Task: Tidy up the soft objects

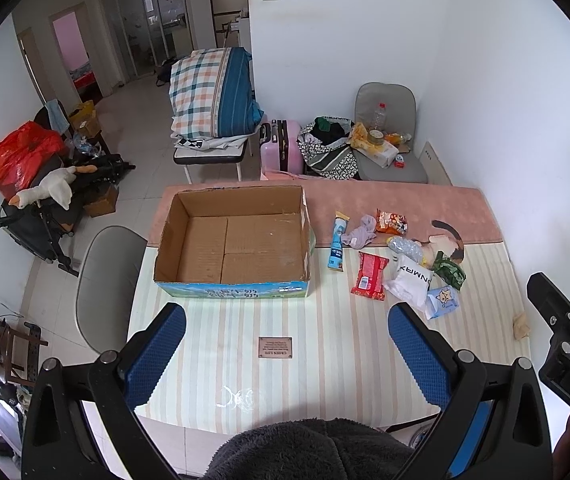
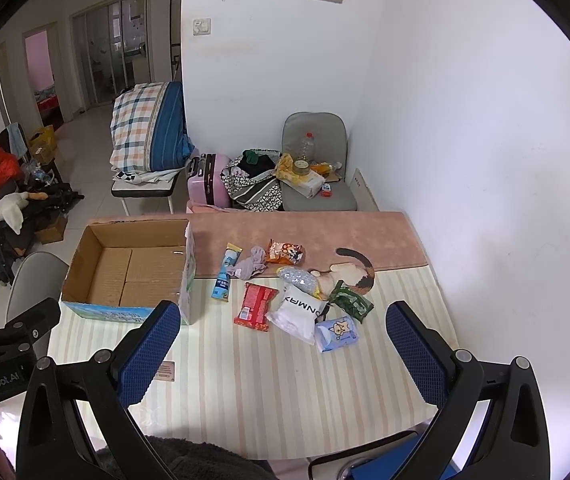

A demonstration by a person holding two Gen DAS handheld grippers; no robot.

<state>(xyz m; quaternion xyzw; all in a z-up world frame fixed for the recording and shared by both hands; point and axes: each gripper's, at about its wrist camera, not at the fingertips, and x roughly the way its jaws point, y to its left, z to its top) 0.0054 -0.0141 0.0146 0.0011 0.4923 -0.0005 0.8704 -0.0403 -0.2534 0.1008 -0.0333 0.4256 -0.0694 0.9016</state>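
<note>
An open cardboard box (image 1: 237, 244) sits on the left part of a striped table (image 1: 325, 360), its flaps up and its brown floor bare. To its right, soft things lie in a loose cluster. A blue tube-shaped packet (image 1: 337, 245) lies nearest the box, just beside a crumpled lilac cloth (image 1: 360, 233). An orange snack bag (image 1: 392, 221) lies behind the cloth. A red packet (image 1: 370, 275) lies flat in front, next to a white pouch (image 1: 411, 282) with black lettering. A clear crinkled wrapper (image 1: 405, 246) pokes out behind the pouch, a green packet (image 1: 449, 270) lies to its right, and a pale blue tissue pack (image 1: 443, 302) touches its near corner.

The left gripper (image 1: 287, 354) hovers over the near table edge with its blue-padded jaws spread wide and nothing between them. The right gripper (image 2: 285, 348) is likewise wide apart and empty, above the table in front of the cluster.

The wrapper and the green packet partly cover a cat-shaped print on the table covering. The lettering on the packets is too small to read. A dark fuzzy garment (image 1: 309, 452) cuts off the bottom of both views.

Bare striped surface stretches between the grippers and the objects. The table's right side runs close to a white wall (image 2: 465, 160).
</note>
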